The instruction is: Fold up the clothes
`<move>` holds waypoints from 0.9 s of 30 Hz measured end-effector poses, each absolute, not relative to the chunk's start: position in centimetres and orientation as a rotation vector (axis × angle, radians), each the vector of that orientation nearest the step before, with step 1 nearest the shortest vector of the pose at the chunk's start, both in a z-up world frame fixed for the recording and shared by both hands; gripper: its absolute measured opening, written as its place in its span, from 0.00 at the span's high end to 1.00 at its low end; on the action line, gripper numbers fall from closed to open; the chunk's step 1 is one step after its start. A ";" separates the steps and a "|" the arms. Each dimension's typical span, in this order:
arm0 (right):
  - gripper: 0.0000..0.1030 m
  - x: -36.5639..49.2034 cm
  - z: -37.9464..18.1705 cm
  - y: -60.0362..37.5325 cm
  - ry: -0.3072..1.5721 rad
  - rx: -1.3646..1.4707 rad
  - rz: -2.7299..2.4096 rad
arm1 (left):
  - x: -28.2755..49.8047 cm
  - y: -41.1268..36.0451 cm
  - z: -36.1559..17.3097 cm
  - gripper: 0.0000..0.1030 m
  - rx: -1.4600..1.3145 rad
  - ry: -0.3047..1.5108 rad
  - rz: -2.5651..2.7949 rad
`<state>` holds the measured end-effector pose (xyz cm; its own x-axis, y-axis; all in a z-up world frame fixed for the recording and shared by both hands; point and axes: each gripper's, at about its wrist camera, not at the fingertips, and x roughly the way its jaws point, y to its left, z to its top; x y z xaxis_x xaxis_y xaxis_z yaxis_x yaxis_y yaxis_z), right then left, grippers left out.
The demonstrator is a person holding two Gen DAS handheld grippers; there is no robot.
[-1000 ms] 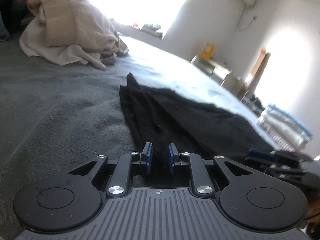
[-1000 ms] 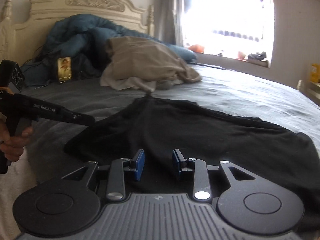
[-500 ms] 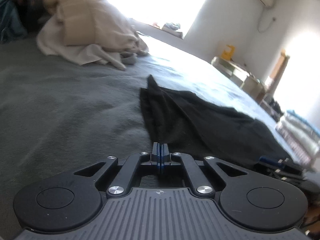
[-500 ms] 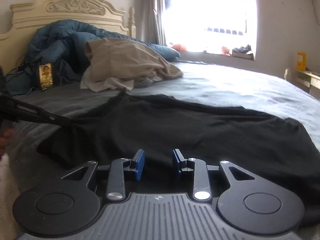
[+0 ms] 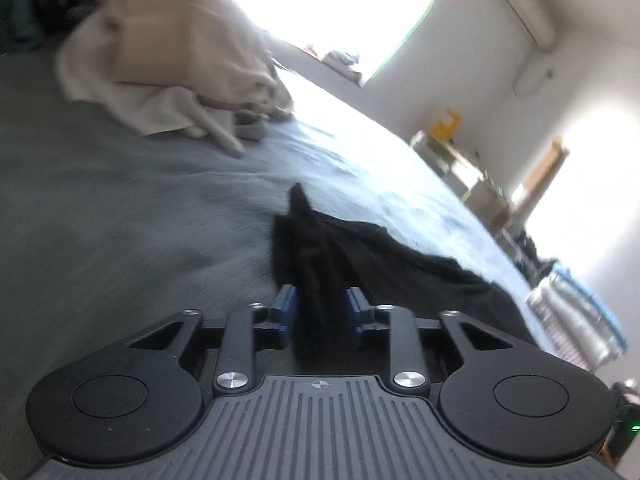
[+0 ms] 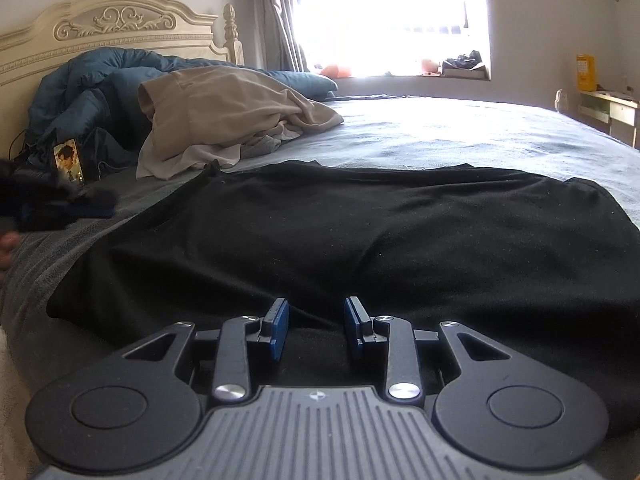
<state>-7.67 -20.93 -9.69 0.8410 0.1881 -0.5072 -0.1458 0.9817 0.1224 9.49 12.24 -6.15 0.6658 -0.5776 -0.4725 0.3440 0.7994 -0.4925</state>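
Left wrist view: left gripper (image 5: 320, 312), just opened partway, has soft, floppy black shirt (image 5: 360, 256) cloth between its pads. Right gripper (image 6: 316, 328) hangs part-open, empty; grab the shirt's edge.

Open passage: bare grey bedspread (image 6: 460, 136) ahead of me toward the window. Obstacles: black garment (image 6: 360, 232) spread across the near bed; beige clothes heap (image 6: 224, 120), blue duvet (image 6: 88, 88) and phone (image 6: 70, 160) by the headboard (image 6: 108, 28).

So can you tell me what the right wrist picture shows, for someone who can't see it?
A crumpled black cotton garment lies spread across a grey bed, with the right gripper open just above its near edge. Behind sits a beige clothes pile.
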 end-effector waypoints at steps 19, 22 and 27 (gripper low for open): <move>0.68 -7.6 -9.9 -21.2 0.536 0.108 0.184 | 15.7 12.5 -7.6 0.78 -0.531 0.734 -0.503; 0.68 -7.6 -9.9 -21.0 0.536 0.107 0.180 | 16.6 11.4 -7.7 0.74 -0.488 0.747 -0.502; 0.68 -7.7 -9.9 -20.9 0.536 0.103 0.177 | 17.2 12.3 -8.7 0.99 -0.605 0.740 -0.487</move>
